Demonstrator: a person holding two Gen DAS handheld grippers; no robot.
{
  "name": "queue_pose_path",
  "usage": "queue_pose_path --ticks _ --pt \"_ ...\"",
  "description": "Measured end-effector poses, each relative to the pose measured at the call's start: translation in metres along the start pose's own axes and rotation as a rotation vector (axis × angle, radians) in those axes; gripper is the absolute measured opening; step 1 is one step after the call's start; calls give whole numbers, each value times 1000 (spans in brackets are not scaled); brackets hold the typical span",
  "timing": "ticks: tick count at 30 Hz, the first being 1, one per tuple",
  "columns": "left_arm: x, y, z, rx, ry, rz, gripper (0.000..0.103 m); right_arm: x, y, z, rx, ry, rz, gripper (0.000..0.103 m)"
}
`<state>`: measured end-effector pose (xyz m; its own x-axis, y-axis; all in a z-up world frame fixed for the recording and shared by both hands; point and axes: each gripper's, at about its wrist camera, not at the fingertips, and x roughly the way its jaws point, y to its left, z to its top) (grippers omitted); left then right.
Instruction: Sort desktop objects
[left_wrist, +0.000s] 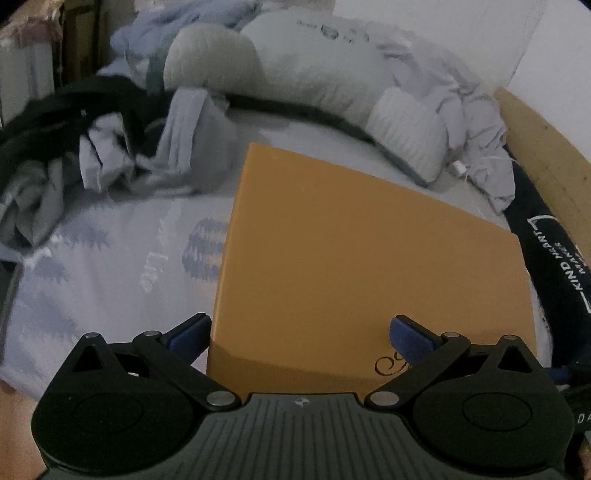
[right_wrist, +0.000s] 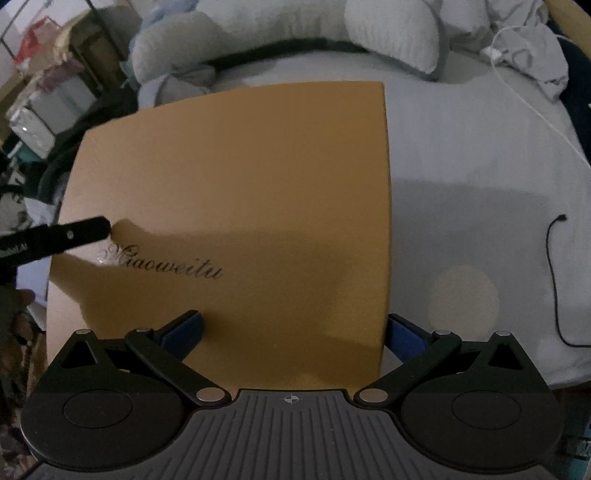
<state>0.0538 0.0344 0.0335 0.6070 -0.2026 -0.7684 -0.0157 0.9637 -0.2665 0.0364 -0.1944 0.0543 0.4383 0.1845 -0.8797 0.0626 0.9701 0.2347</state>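
A flat orange-brown box (left_wrist: 369, 266) with dark script lettering lies on a bed; it also fills the middle of the right wrist view (right_wrist: 236, 206). My left gripper (left_wrist: 301, 338) is open, its blue-padded fingers astride the box's near left corner, one pad off the left edge, the other over the top. My right gripper (right_wrist: 293, 332) is open at the box's near right corner, one pad over the top, the other past the right edge. The left gripper's finger (right_wrist: 74, 232) shows over the box's left side in the right wrist view.
Crumpled clothes (left_wrist: 92, 155) and a grey curved pillow (left_wrist: 295, 74) lie behind the box. A dark bag (left_wrist: 554, 258) and a wooden bed frame (left_wrist: 535, 122) are on the right. A black cable (right_wrist: 554, 280) and a white cable (right_wrist: 532, 103) lie on the sheet.
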Motion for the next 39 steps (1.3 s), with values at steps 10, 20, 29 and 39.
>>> queue_pose_path --ticks 10,20,29,39 --pt "24 9 3 -14 34 17 103 23 1 14 21 28 11 103" --pt "29 4 9 13 33 29 103 34 -13 22 24 38 40 103" --pt "26 3 8 29 35 20 103 31 -15 21 35 17 45 103" --pt "28 4 7 22 45 19 103 25 -19 23 51 -7 60 103"
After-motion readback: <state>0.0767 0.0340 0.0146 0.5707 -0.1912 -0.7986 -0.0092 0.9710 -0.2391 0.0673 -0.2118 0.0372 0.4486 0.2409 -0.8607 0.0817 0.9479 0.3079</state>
